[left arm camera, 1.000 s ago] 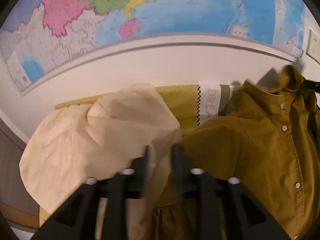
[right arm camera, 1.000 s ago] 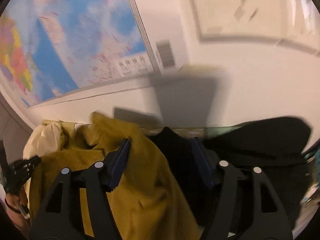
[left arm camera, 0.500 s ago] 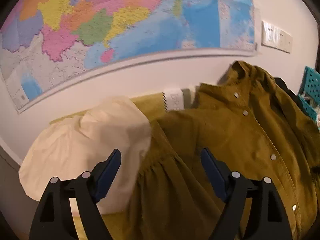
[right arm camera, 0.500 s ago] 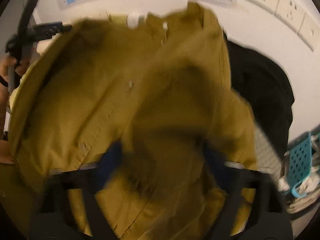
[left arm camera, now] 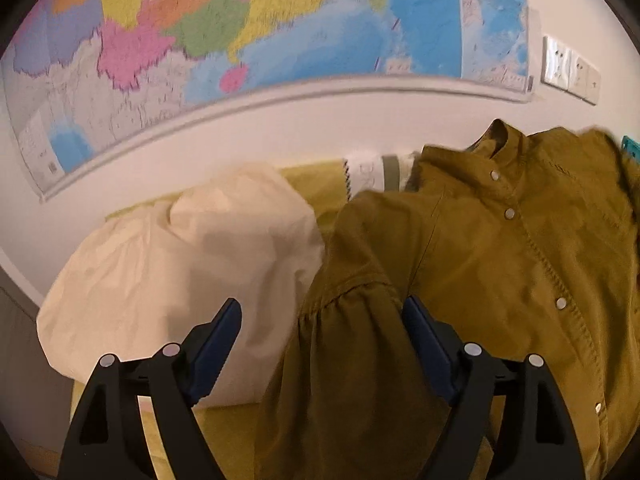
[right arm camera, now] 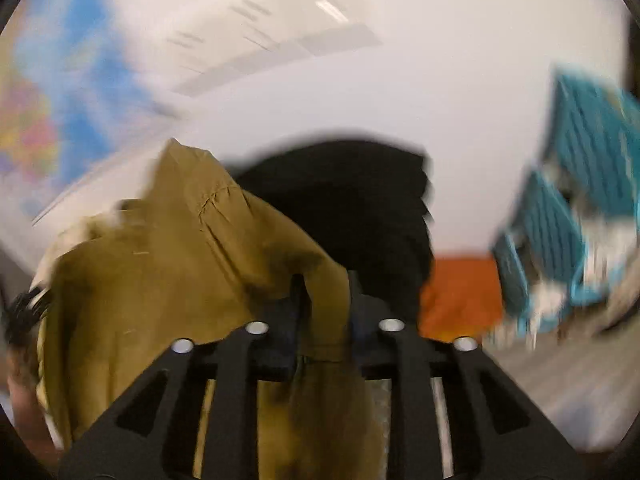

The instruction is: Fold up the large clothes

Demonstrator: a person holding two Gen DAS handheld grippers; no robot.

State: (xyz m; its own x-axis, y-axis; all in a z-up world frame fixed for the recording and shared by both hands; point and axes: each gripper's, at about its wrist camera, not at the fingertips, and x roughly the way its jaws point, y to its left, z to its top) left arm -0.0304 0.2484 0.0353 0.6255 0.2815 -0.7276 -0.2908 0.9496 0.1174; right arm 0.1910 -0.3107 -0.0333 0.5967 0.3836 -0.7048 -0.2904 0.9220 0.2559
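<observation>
Two grippers are at work on your mustard shirt (left arm camera: pixel 500 280), which lies spread over the yellow-green bed cover (left arm camera: pixel 316 188), with its collar at 12 o'clock. It is soft, light and floppy. Your right gripper (right arm camera: pixel 324 308) has just been closing and seems, through the blur, to pinch a fold. Your left gripper (left arm camera: pixel 320 340) stands wide, holding nothing. Grab seams or cuffs. The cream pillow (left arm camera: pixel 192 272) crowds 9 o'clock, the black clothes (right arm camera: pixel 360 200) 1 o'clock.

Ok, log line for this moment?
left gripper: open over mustard shirt sleeve | right gripper: just closed, pinching shirt fold | fold: unfinished
</observation>
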